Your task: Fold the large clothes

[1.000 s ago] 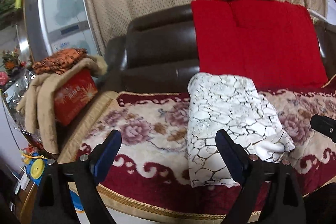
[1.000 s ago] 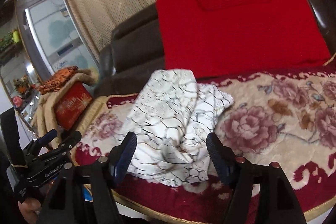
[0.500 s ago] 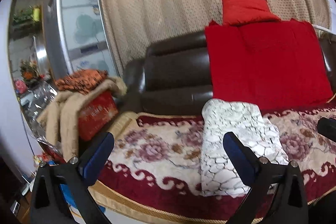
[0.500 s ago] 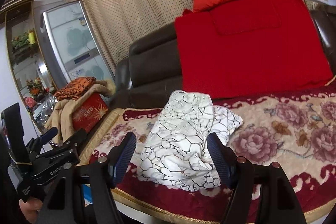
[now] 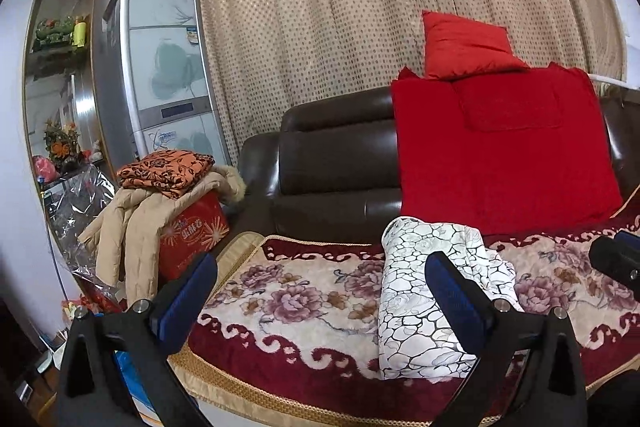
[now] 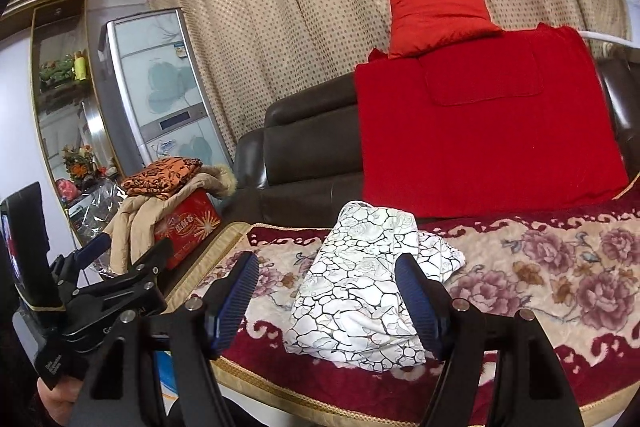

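Right wrist view: garment (image 6: 360, 287) lies folded near sofa (image 6: 312, 155) seat's front edge; left tongs (image 5: 320, 291) and right tongs (image 6: 328, 291) released, empty. Fold looks done.

A home living room is shown: a dark brown leather sofa (image 5: 336, 163) covered with a floral maroon-and-cream blanket (image 5: 312, 303) fills the centre, beige dotted curtains (image 5: 320, 27) hang behind, and a silver refrigerator (image 5: 160, 79) stands at the left.

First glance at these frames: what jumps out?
The big red blanket draped over the dark sofa back, with a red cushion on top. Below it, a folded white garment with a black crackle print lies on the floral seat cover, in front of both open grippers.
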`<state>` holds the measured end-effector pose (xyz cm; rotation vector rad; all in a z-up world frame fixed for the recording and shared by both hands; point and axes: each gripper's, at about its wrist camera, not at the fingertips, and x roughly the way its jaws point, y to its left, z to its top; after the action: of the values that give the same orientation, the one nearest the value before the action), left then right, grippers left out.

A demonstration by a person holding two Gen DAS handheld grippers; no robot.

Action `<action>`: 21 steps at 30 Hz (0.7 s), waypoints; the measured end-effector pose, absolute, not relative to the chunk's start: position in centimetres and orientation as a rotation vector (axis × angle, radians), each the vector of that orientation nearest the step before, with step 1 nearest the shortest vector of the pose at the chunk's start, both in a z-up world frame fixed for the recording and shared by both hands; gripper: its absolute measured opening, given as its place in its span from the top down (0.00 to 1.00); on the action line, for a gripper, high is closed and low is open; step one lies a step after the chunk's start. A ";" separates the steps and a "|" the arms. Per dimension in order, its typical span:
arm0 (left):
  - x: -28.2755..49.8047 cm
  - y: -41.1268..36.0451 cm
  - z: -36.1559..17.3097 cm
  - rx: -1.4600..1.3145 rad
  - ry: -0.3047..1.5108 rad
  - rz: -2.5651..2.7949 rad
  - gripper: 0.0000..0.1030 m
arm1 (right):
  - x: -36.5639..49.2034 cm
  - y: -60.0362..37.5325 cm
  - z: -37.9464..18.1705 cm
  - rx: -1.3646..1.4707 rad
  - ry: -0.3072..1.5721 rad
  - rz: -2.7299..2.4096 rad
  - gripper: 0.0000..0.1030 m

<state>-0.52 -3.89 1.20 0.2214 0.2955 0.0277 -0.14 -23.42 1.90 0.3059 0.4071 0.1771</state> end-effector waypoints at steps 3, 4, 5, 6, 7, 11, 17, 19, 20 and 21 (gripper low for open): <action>-1.3 -3.4 1.9 0.207 0.287 0.034 0.00 | -0.8 -22.9 2.6 0.306 0.402 0.182 0.28; -1.6 -3.2 2.2 0.201 0.285 0.035 0.00 | -1.0 -22.7 2.8 0.303 0.400 0.183 0.28; -1.9 -3.1 2.4 0.196 0.284 0.038 0.00 | -1.1 -22.6 3.0 0.299 0.401 0.186 0.28; -2.1 -2.9 2.6 0.192 0.282 0.041 0.00 | -1.3 -22.4 3.2 0.297 0.403 0.188 0.28; -2.3 -2.8 2.8 0.189 0.280 0.044 0.00 | -1.5 -22.2 3.4 0.299 0.405 0.190 0.28; -3.2 -2.2 3.4 0.182 0.273 0.054 0.00 | -2.3 -21.5 4.0 0.303 0.410 0.194 0.28; -4.3 -1.4 3.9 0.183 0.264 0.073 0.00 | -3.2 -21.2 4.8 0.337 0.397 0.213 0.28; -4.6 -1.2 4.1 0.189 0.254 0.090 0.00 | -3.5 -21.0 5.0 0.331 0.387 0.213 0.28; -4.8 -1.1 4.3 0.196 0.243 0.103 0.00 | -3.5 -20.9 5.1 0.329 0.385 0.214 0.28; -5.1 -1.0 4.6 0.203 0.226 0.121 0.00 | -3.6 -20.8 5.2 0.328 0.384 0.218 0.28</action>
<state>-5.09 -0.97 4.61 0.2034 0.2258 0.1212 -3.59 -20.77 5.25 0.3279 0.3836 0.2181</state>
